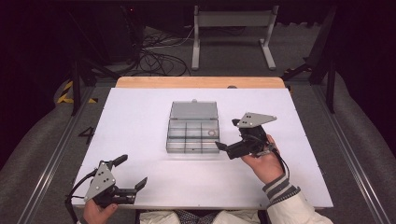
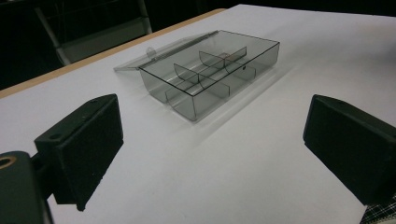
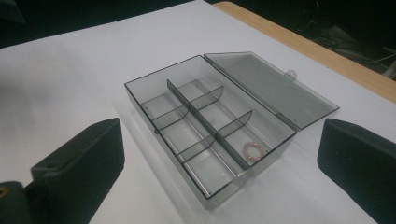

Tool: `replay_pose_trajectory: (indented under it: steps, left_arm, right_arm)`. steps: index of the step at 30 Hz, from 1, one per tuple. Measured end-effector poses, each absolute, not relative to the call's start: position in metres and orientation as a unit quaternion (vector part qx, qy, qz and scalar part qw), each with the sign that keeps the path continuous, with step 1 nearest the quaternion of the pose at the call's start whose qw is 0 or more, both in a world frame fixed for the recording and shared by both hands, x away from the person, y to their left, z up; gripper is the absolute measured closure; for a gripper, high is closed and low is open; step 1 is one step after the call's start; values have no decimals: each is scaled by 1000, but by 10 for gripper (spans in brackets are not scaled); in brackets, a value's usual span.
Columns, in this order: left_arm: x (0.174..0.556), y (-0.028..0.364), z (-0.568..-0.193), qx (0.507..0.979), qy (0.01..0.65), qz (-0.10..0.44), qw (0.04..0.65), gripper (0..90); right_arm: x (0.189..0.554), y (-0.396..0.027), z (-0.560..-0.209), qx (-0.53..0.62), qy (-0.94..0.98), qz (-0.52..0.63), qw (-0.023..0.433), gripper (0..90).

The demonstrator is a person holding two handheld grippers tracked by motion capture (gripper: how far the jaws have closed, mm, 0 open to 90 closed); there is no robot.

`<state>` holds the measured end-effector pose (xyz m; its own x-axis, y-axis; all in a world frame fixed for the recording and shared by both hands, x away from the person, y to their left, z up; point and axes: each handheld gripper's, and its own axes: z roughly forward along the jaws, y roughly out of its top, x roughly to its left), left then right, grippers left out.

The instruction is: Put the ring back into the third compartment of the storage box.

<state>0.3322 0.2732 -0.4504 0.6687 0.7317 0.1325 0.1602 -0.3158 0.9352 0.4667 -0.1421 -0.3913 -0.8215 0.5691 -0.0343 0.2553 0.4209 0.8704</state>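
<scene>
Seemingly little remains: a bead ring (image 3: 255, 150) lies in the lidded box (image 1: 192, 133), lid open; both tools, left (image 1: 126, 175) and right (image 1: 227, 134), gape empty

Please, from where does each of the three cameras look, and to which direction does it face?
High view: above the person's side, facing forward and down on the white table; both hands, left gripper and right gripper show.
Left gripper view: rides the left gripper, low, facing the compartment box.
Right gripper view: rides the right gripper, above the box's corner; a small ring lies inside.
All three share the open box.
</scene>
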Motion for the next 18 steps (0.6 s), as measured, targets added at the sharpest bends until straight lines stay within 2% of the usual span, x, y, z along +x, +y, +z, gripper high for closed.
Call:
replay_pose_trajectory:
  steps: [18]
  left_arm:
    - [332, 272, -451, 762, 292, 284, 504, 53]
  right_arm:
    - [438, -181, -410, 259, 814, 492, 170, 12]
